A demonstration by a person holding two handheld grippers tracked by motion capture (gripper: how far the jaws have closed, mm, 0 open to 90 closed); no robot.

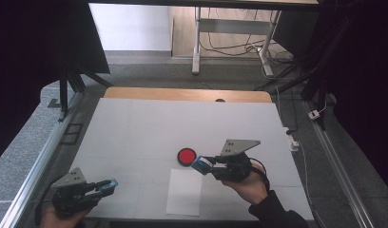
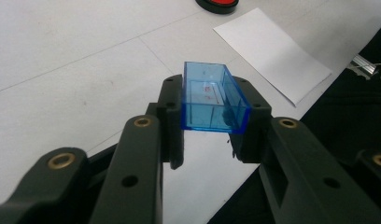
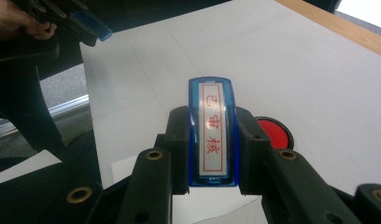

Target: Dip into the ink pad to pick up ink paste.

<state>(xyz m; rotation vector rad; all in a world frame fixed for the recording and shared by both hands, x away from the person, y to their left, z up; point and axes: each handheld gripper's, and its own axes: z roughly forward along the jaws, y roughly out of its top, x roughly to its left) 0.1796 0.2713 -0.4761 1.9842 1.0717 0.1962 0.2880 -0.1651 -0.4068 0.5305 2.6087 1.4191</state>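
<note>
Right gripper (image 1: pixel 201 164) pinches a blue stamp (image 3: pixel 212 133) between its jaws, the stamp's label with red characters facing up in the right gripper view, and holds it low above the table just beside the red ink pad (image 1: pixel 187 156) and over the far edge of the white sheet of paper (image 1: pixel 184 192). Left gripper (image 1: pixel 109 184), near the table's front left corner, is clamped on the clear blue cap (image 2: pixel 213 97), its hollow side up, well apart from the stamp. The step in hand looks like inking the stamp, so the right hand should carry it squarely over the pad, keep the stamp's face level, press straight down without rocking, then lift cleanly before moving to the paper. The cap should stay parked aside so it does not foul the move. The stamp's printing face is turned away from every camera, so whether it already carries ink cannot be told. In the left gripper view the pad is cut off at the top edge, and the marks inside the cap are too faint to read.
</note>
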